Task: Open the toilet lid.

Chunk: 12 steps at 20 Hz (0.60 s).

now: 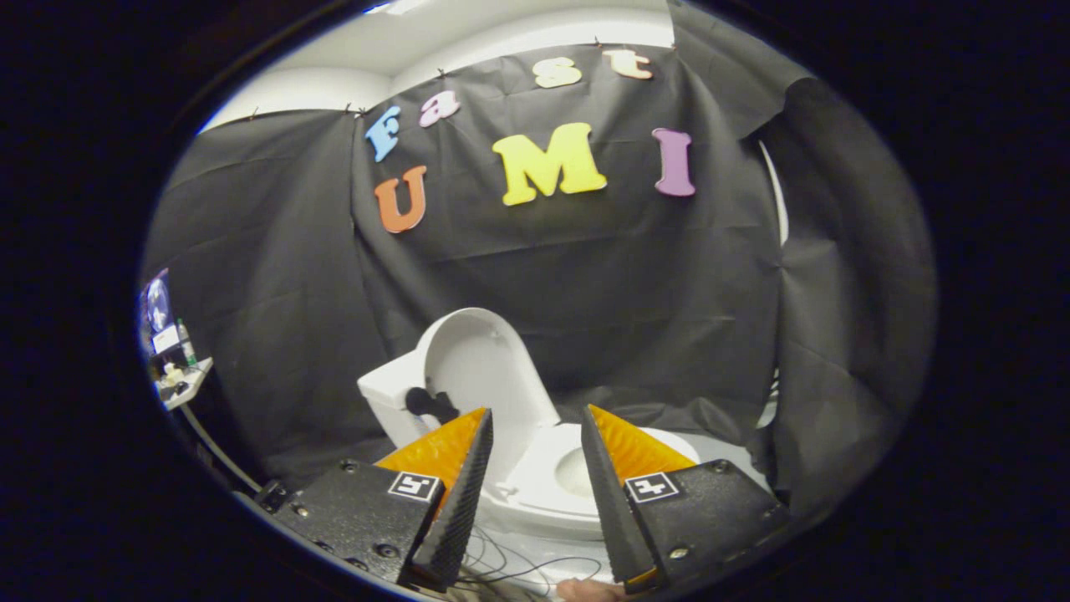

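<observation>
**Toilet lid up, gripper spread and clear**

The toilet lid (481, 368) stands raised, tipped back against the white tank (389, 401) behind it, its pale inner face turned toward the camera. Below it the seat (535, 493) lies flat on the bowl (577, 472), and the bowl's opening shows right between the two fingers. The whole toilet sits just ahead of the fingertips, low against the black cloth wall (635, 293).

A dark knob or handle (430, 405) juts from the tank's side, just behind the left fingertip; what it is exactly is hard to tell.

The gripper (537, 418) is released, fingers wide apart with nothing between them but open view of seat and bowl. Neither finger touches the lid or any part of the toilet.

Thin wires (518, 568) trail over the pale floor beneath the fingers. Off to the left, past the cloth's edge, a small cluttered shelf or table (180, 380) holds bottles and oddments, too small to sort out.
</observation>
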Motion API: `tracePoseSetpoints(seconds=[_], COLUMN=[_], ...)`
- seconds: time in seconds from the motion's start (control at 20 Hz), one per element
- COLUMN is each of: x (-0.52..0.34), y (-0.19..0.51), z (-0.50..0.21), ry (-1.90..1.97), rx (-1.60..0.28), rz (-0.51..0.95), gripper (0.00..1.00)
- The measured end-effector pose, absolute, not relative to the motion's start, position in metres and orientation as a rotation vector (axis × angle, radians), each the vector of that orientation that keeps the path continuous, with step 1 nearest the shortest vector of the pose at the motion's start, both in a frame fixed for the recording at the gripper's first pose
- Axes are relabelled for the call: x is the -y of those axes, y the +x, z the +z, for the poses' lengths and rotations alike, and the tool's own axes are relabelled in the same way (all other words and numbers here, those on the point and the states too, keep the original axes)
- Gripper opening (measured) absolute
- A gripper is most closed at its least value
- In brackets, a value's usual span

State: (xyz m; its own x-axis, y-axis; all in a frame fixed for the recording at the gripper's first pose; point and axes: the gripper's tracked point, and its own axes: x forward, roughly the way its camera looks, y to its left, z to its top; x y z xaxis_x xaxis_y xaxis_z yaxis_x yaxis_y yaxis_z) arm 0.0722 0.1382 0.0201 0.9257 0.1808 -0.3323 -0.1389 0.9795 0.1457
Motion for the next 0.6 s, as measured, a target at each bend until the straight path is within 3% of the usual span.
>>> tracePoseSetpoints(seconds=[0.25,0.6], x=[-0.098,-0.041], y=[0.052,0.025], z=[0.015,-0.002], ry=[0.109,0.093], rx=[-0.296,-0.179], rz=[0.103,0.046], gripper=[1.0,1.0])
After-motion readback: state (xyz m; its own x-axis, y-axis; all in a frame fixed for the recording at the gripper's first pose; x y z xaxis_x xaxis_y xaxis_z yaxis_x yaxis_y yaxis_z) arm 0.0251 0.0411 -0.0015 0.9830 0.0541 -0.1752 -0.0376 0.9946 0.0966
